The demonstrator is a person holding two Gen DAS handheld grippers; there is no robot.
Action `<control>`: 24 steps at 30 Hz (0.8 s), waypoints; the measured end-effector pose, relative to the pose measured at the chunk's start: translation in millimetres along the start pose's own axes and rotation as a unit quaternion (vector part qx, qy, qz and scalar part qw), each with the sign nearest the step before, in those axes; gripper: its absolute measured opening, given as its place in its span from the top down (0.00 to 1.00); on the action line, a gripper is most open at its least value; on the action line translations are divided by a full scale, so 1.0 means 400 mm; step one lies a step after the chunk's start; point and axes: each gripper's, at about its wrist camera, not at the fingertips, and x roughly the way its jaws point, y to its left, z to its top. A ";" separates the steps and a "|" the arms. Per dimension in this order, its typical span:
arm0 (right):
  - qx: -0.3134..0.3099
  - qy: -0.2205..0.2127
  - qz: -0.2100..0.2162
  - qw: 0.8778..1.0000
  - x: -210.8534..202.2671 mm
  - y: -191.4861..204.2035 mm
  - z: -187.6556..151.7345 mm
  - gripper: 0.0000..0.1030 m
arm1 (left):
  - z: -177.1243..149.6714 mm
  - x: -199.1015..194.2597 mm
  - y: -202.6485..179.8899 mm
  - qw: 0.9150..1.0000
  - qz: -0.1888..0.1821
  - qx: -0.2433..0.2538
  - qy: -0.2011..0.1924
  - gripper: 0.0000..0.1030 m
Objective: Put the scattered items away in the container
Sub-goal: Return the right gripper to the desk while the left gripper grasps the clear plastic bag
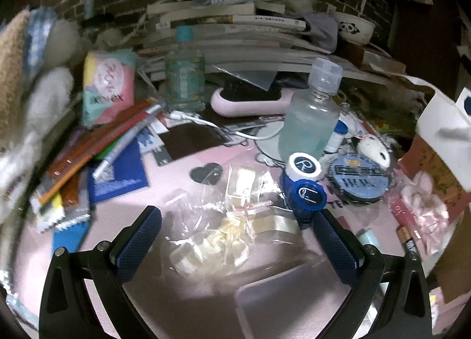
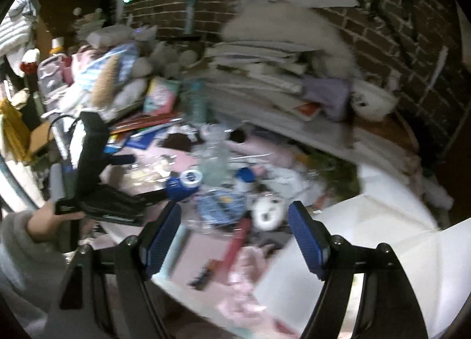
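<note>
Left tool (image 1: 235,221) released; right finger touches contact-lens case (image 1: 306,183) (long axis pointing away).

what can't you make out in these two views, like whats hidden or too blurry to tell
- Right wrist view: motion blur smears the desk; the round blue tin has no readable label.
- Left wrist view: the clear bags glare; their contents are unclear.
- Left wrist view: the contact lens case sits at the left gripper's right fingertip; contact can't be told.
- Right wrist view: the white container is cut off; its inside is hidden.
</note>
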 end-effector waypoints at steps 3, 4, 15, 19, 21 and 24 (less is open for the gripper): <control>0.007 0.003 0.028 1.000 0.018 0.037 -0.027 0.29 | 0.004 -0.016 0.008 1.000 0.003 0.005 -0.012 0.00; 0.012 0.002 0.034 0.999 0.022 0.044 -0.035 0.29 | 0.006 -0.020 0.011 1.000 0.002 0.004 -0.015 0.00; 0.054 0.007 0.079 0.995 0.046 0.094 -0.122 0.29 | 0.005 0.004 0.025 1.000 -0.019 0.004 0.010 0.13; 0.058 0.017 0.085 0.994 0.060 0.096 -0.134 0.29 | 0.002 0.003 0.031 1.000 -0.020 -0.002 0.018 0.34; 0.060 0.017 0.087 0.994 0.060 0.095 -0.135 0.29 | 0.002 0.001 0.034 1.000 -0.023 -0.005 0.020 0.39; 0.060 0.017 0.089 0.994 0.062 0.096 -0.135 0.28 | 0.001 -0.003 0.039 0.999 -0.024 -0.008 0.022 0.51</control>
